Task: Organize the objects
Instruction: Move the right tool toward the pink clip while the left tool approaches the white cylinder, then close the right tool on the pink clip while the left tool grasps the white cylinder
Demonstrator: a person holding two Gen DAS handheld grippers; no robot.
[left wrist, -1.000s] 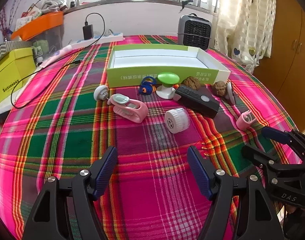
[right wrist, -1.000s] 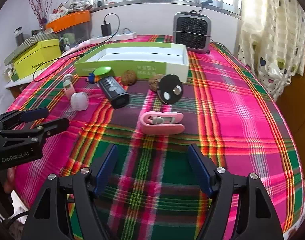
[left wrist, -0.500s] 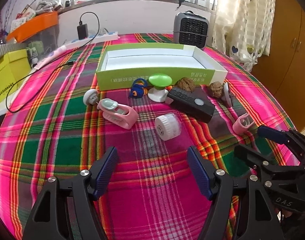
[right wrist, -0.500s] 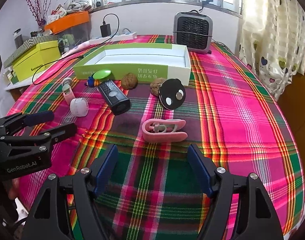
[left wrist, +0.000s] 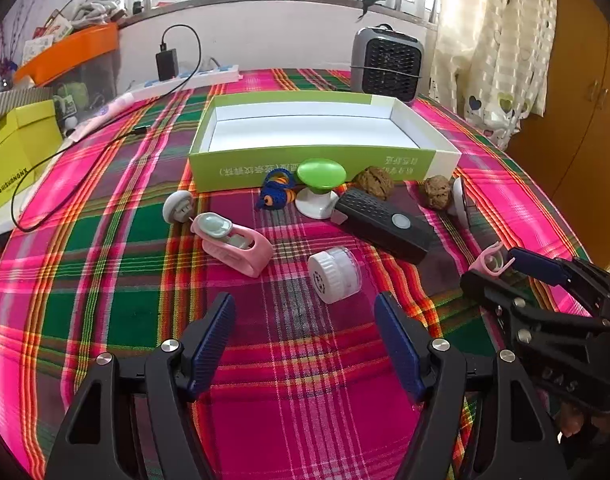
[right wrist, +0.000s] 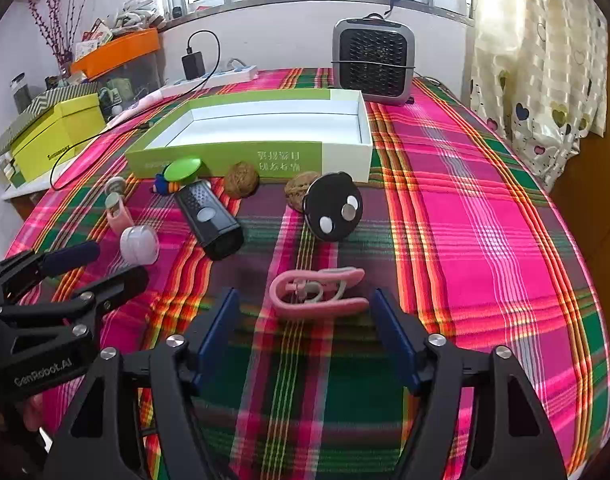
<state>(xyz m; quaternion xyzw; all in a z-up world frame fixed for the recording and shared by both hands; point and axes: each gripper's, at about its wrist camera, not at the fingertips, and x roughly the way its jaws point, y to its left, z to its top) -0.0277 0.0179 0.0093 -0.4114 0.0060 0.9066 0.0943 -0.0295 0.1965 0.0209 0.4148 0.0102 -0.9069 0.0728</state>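
Note:
In the right wrist view a pink clip [right wrist: 319,292] lies on the plaid cloth between the tips of my right gripper [right wrist: 305,322]. The jaws are closing and the pads stand clear of the clip. My left gripper [left wrist: 305,340] is open over bare cloth, just short of a small white jar [left wrist: 335,274]. Beyond it lie a second pink clip [left wrist: 233,240], a black device [left wrist: 381,224], a green-capped piece [left wrist: 321,174], a blue and orange toy [left wrist: 275,194] and two walnuts [left wrist: 373,182]. A black disc [right wrist: 333,210] leans by the green and white box [right wrist: 265,128], which holds nothing.
A grey heater [right wrist: 373,62] stands behind the box. A power strip with charger and cable [left wrist: 193,76] runs along the back left. Yellow-green boxes [right wrist: 57,132] and an orange bin [right wrist: 117,50] sit off the left edge. A curtain [right wrist: 537,60] hangs at right.
My right gripper has moved in on the pink clip, which now lies between its fingertips, and its jaws have narrowed a little. The left gripper has stayed open and almost still.

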